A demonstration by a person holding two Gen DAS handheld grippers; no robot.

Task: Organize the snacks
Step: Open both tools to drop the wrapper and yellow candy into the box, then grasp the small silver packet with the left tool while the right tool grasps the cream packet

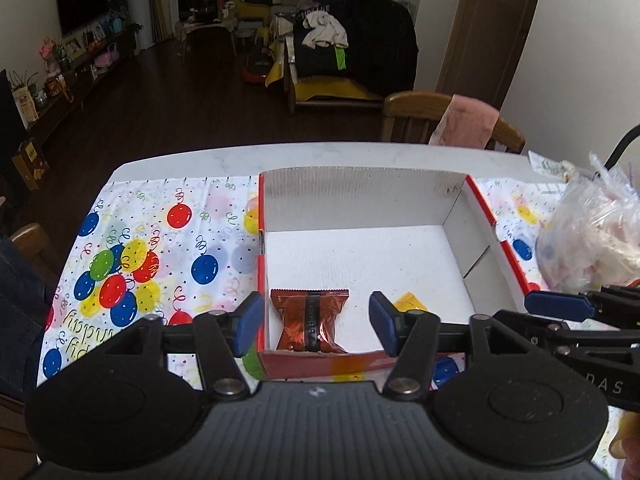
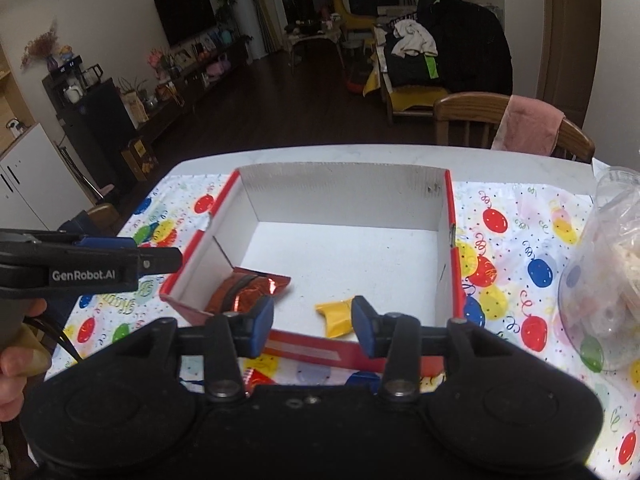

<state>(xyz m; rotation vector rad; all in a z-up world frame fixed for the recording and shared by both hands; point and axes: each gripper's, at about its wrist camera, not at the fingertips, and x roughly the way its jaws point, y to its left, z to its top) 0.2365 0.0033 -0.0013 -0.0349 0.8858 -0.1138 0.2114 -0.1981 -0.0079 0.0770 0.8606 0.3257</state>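
A red-rimmed cardboard box [image 1: 484,208] [image 2: 448,200] with a white floor stands on the table. A shiny brown-red snack packet [image 1: 308,318] [image 2: 244,288] lies in its near left corner. A yellow packet [image 1: 410,302] [image 2: 336,316] lies at the near wall, further right. My left gripper [image 1: 316,322] hovers open above the brown packet, its blue pads apart from it. Open too, my right gripper [image 2: 314,322] hangs over the near wall beside the yellow packet, holding nothing. Each gripper shows at the edge of the other's view.
A balloon-print cloth [image 1: 160,240] [image 2: 520,240] covers the table. A clear plastic bag of snacks [image 1: 596,236] [image 2: 608,280] sits at the right. A wooden chair with a pink cloth [image 1: 466,120] [image 2: 528,124] stands behind the table. A hand [image 2: 16,360] holds the left gripper's handle.
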